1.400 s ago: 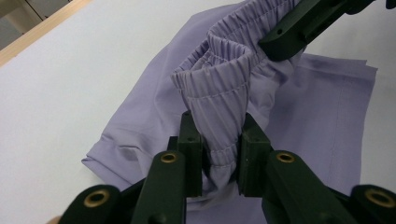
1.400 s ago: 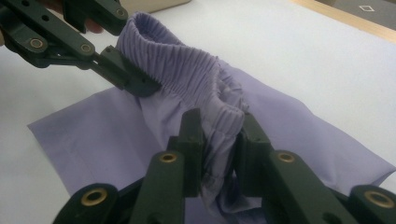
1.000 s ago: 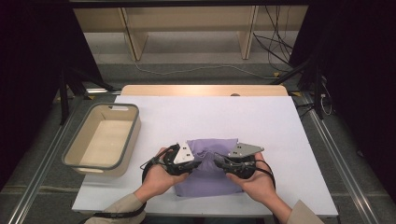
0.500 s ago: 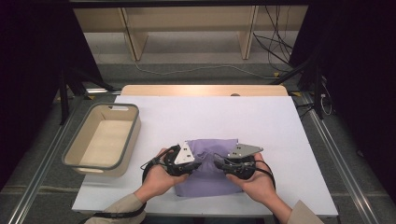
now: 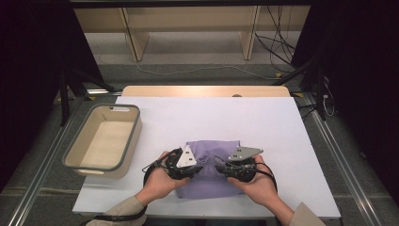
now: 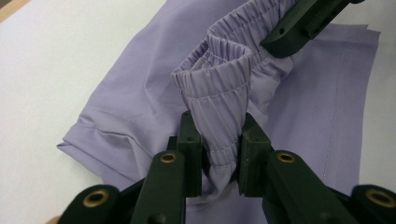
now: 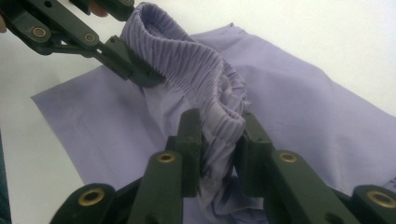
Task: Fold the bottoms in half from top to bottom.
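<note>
Near the table's (image 5: 282, 122) front edge, at six o'clock in the high view, lies a folded purple garment (image 5: 214, 165). Both grippers meet over its middle. Left gripper (image 6: 219, 140), at nine o'clock of the cloth, has its jaws pinched on the gathered elastic waistband (image 6: 224, 79). Right gripper (image 7: 219, 135), at three o'clock, clamps the same raised band. A beige bin (image 5: 104, 141) sits at nine o'clock, well apart.

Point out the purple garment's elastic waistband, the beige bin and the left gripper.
elastic waistband (image 6: 219, 88), left gripper view, gathered fold above the jaws.
beige bin (image 5: 132, 136), high view, right rim.
left gripper (image 6: 219, 156), left gripper view, between its fingertips.
</note>
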`<state>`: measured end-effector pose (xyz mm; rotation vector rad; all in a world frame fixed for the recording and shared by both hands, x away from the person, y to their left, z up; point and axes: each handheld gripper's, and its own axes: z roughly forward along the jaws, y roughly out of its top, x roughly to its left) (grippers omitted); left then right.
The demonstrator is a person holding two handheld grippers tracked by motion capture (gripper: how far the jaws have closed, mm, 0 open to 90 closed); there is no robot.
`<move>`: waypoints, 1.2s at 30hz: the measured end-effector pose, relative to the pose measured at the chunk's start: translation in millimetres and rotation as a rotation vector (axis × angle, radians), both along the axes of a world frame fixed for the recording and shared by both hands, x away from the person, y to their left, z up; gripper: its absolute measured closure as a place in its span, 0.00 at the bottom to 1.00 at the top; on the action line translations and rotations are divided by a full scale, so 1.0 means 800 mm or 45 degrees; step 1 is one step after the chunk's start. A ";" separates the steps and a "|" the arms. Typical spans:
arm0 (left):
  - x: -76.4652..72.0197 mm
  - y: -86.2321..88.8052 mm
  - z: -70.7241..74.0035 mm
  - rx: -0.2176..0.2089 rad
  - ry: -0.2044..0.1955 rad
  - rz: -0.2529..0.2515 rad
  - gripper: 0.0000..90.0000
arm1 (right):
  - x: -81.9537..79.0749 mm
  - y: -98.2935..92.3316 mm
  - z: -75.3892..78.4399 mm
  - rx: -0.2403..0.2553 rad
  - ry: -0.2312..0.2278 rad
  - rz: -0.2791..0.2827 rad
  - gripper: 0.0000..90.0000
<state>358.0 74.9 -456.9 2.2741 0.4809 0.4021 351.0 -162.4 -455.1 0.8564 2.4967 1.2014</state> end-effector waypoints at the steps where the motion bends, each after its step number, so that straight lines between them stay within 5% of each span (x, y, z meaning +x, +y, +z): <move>1: 0.000 0.000 0.000 0.004 0.000 -0.002 0.83 | 0.000 0.000 0.000 -0.003 -0.001 0.002 0.83; 36: -0.009 -0.001 -0.009 0.049 0.001 -0.040 0.81 | -0.008 0.000 -0.010 -0.051 0.034 0.035 0.81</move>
